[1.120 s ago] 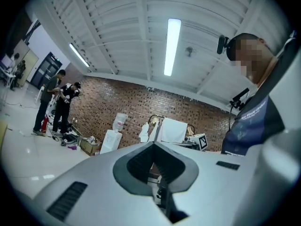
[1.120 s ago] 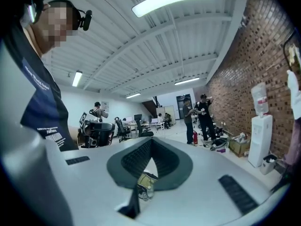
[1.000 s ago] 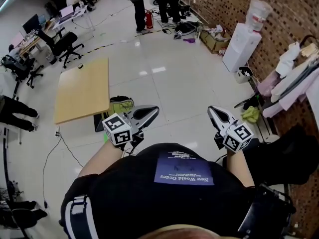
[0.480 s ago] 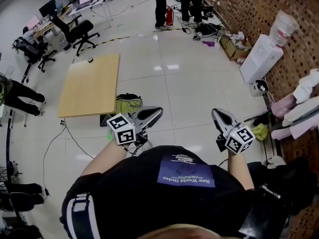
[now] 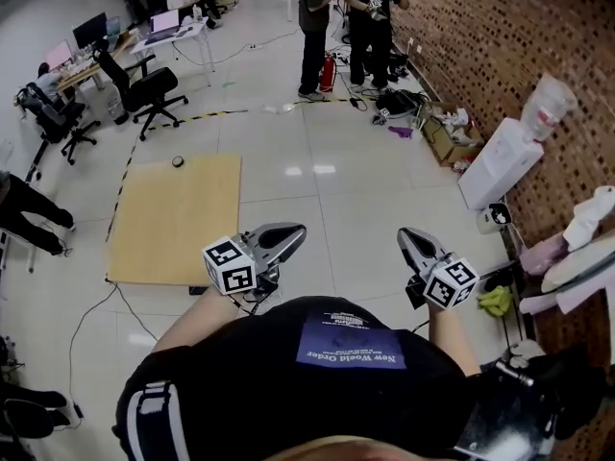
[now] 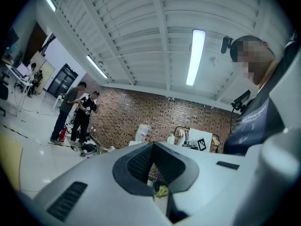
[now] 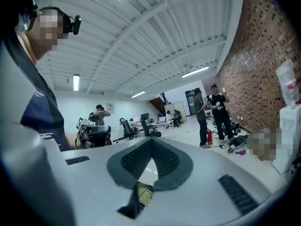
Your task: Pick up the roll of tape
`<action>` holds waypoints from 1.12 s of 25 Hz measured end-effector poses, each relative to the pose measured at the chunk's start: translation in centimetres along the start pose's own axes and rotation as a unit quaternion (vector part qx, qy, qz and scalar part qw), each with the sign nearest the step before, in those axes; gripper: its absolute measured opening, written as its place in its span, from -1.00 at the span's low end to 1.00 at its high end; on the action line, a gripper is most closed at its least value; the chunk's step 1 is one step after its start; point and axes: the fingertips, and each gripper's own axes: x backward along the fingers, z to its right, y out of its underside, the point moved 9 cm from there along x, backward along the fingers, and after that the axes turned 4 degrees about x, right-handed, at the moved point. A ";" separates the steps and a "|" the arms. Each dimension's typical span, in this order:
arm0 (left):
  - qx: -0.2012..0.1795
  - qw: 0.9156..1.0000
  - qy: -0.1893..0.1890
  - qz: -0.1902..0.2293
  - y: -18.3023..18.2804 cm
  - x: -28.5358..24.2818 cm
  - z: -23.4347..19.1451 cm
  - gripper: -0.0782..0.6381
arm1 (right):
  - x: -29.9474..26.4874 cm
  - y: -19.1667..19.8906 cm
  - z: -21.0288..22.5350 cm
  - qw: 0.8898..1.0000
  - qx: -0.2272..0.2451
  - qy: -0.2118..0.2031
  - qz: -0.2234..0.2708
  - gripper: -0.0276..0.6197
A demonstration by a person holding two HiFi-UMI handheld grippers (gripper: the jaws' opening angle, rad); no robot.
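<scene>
A small dark round object, possibly the roll of tape, lies at the far edge of a low wooden table ahead on my left; it is too small to tell for sure. My left gripper is held in front of my body, shut and empty, its tip just right of the table's near corner. My right gripper is level beside it, also shut with nothing in it. In the left gripper view the pads meet at the tip; the same holds for the pads in the right gripper view.
Two people stand at the far end near a red fire extinguisher. Office chairs and desks line the left. A water dispenser, boxes and clothes sit along the brick wall on the right. A cable trails on the floor.
I have walked forward across the floor: the table, the people and the water dispenser all sit nearer. Both grippers keep their pose in front of my body, jaws unchanged.
</scene>
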 end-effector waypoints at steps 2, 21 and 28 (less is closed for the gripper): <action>-0.001 1.000 -0.003 -0.001 -1.1 2.1 -2.8 -0.76 | -4.1 -0.2 -0.8 1.000 -0.005 -0.008 0.003 -0.96; 0.013 0.957 -0.275 0.090 -4.2 6.5 -14.6 -0.76 | -34.7 -1.1 8.0 0.950 -0.005 -0.309 -0.050 -0.96; 0.028 0.897 -0.418 0.140 -3.9 5.6 -13.3 -0.76 | -45.4 -1.3 9.3 0.892 -0.007 -0.447 -0.064 -0.96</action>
